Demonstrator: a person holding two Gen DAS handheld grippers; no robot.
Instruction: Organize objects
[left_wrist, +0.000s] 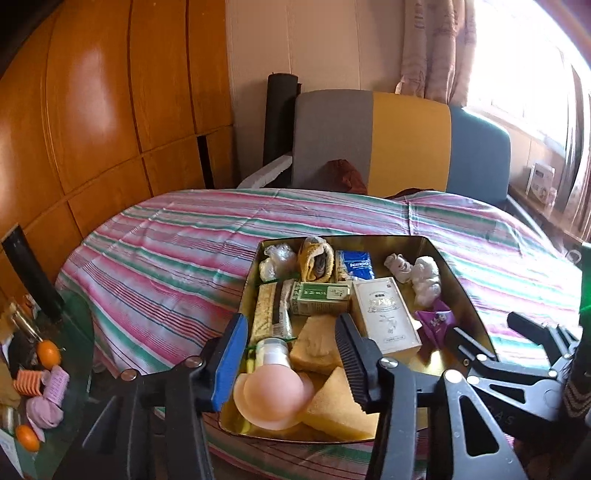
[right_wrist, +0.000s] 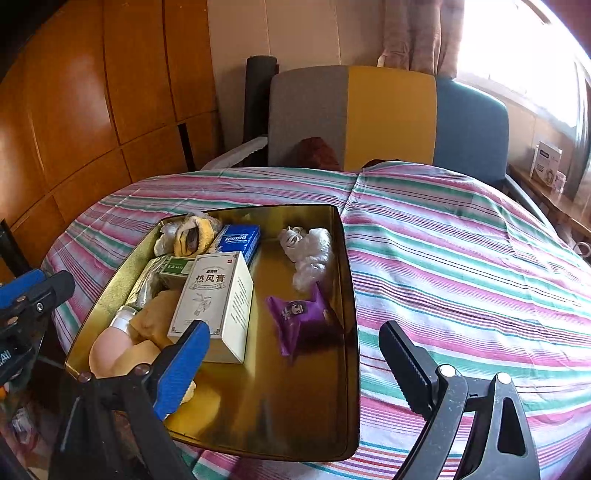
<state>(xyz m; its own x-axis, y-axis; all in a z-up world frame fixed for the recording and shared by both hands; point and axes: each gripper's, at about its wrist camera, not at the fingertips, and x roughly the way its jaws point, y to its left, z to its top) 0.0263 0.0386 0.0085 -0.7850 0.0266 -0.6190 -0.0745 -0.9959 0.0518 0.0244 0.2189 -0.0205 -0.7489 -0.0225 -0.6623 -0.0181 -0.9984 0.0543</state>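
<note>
A gold metal tin (left_wrist: 454, 280) (right_wrist: 347, 258) lies on the striped cloth. It holds a white box (left_wrist: 384, 314) (right_wrist: 218, 299), a purple packet (left_wrist: 436, 323) (right_wrist: 299, 317), a blue tissue pack (left_wrist: 356, 264) (right_wrist: 240, 238), a green box (left_wrist: 319, 297), yellow sponges (left_wrist: 317, 343), a pink round bottle (left_wrist: 275, 400) (right_wrist: 107, 350) and a white plastic wad (left_wrist: 424, 278) (right_wrist: 310, 254). My left gripper (left_wrist: 291, 354) is open and empty over the tin's near left part. My right gripper (right_wrist: 295, 354) is open and empty over the tin's near right edge, also showing in the left wrist view (left_wrist: 484, 339).
A grey, yellow and blue chair (left_wrist: 402, 140) (right_wrist: 388, 114) stands behind the table. Wood panels (left_wrist: 92, 110) line the left wall. A low glass shelf (left_wrist: 79, 332) at the left holds oranges (left_wrist: 48, 352) and pink rollers (left_wrist: 55, 384). A sill at the right holds a small box (right_wrist: 546, 158).
</note>
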